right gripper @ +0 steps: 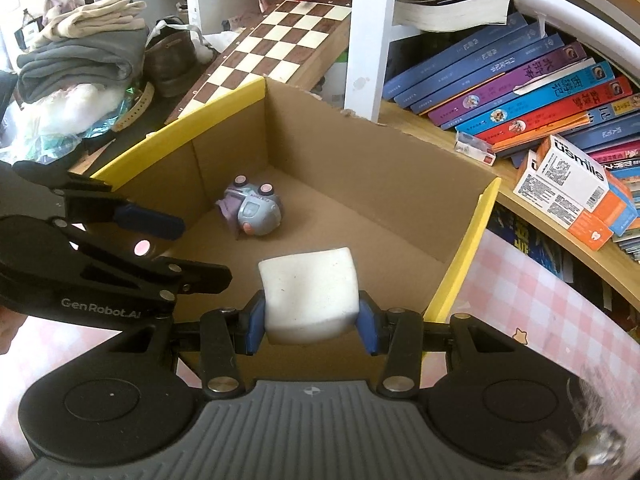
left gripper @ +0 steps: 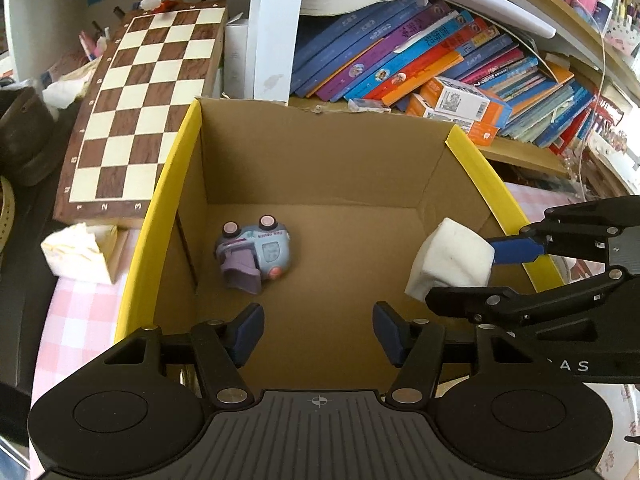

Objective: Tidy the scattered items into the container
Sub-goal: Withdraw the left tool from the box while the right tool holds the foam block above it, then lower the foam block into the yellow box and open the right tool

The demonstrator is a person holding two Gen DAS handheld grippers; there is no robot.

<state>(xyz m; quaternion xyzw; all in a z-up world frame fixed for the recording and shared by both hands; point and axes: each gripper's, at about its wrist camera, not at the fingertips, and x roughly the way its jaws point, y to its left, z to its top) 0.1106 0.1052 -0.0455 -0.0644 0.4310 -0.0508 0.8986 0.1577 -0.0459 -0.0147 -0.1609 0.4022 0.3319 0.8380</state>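
Note:
A cardboard box [left gripper: 320,152] with yellow-taped rims stands open on a pink checked cloth; it also shows in the right wrist view [right gripper: 360,168]. A blue and purple toy truck [left gripper: 256,254] lies on its side on the box floor, also seen from the right wrist [right gripper: 252,210]. My right gripper [right gripper: 312,322] is shut on a white foam block [right gripper: 310,296] and holds it over the box's near right part. From the left wrist the block [left gripper: 452,260] hangs by the right wall. My left gripper [left gripper: 318,334] is open and empty above the box's near edge.
A chessboard [left gripper: 148,108] leans left of the box. A white tissue pack [left gripper: 80,252] lies beside the box's left wall. Leaning books [left gripper: 420,52] and an orange-white carton [right gripper: 576,188] fill the shelf behind. Folded clothes [right gripper: 84,48] lie far left.

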